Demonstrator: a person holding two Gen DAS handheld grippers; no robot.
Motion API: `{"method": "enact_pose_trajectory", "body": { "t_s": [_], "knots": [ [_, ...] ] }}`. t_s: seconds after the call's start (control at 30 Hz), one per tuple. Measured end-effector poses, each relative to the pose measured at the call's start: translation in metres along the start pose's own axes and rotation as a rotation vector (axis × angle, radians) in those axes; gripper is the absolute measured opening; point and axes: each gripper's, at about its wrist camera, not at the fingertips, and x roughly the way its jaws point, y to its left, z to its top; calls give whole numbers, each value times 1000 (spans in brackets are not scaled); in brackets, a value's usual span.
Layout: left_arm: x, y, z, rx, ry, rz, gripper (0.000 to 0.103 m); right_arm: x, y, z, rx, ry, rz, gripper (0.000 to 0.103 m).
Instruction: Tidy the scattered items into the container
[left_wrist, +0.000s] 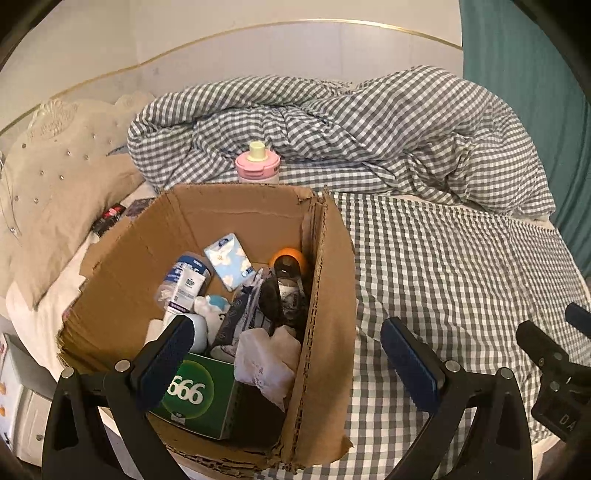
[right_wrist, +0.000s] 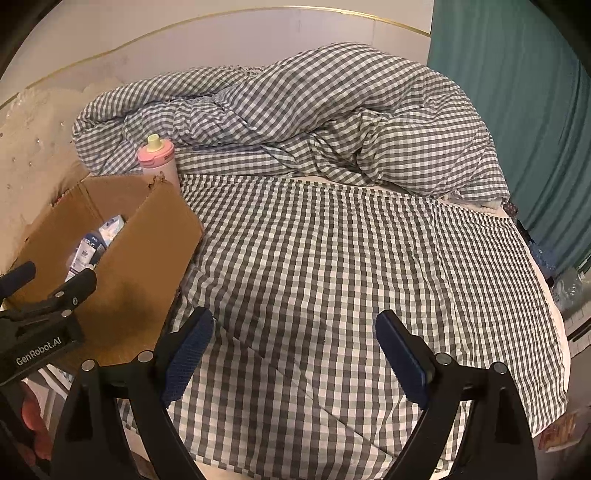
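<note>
Presumably light if empty, heavier if filled; rigid plastic, smooth and a little slippery; best taken across the body below the cap, not by the spout. Item: bottle (right_wrist: 159, 166), pale pink body, pink lid, yellow spout, upright on checked sheet (right_wrist: 332, 277). Location: well ahead and left of right gripper (right_wrist: 295, 350), just beyond far corner of cardboard box (left_wrist: 325, 295). Both sets of fingers spread wide, empty; left gripper (left_wrist: 288, 354) astride box wall.
</note>
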Motion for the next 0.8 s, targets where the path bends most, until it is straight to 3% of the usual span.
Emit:
{"method": "enact_pose_trajectory", "body": {
  "t_s": [0.4,0.67,0.8],
  "knots": [
    [11,0,-2,-29,45,-34,103,11,-2,-7,-19,37,-13,90],
    [-5,7,-10,-61,-71,-142,103,15,-6,-11,-17,47,-29,90],
    [-11,2,-10,-31,-83,-119,103,17,-8,-12,-15,57,-28,90]
  ]
}}
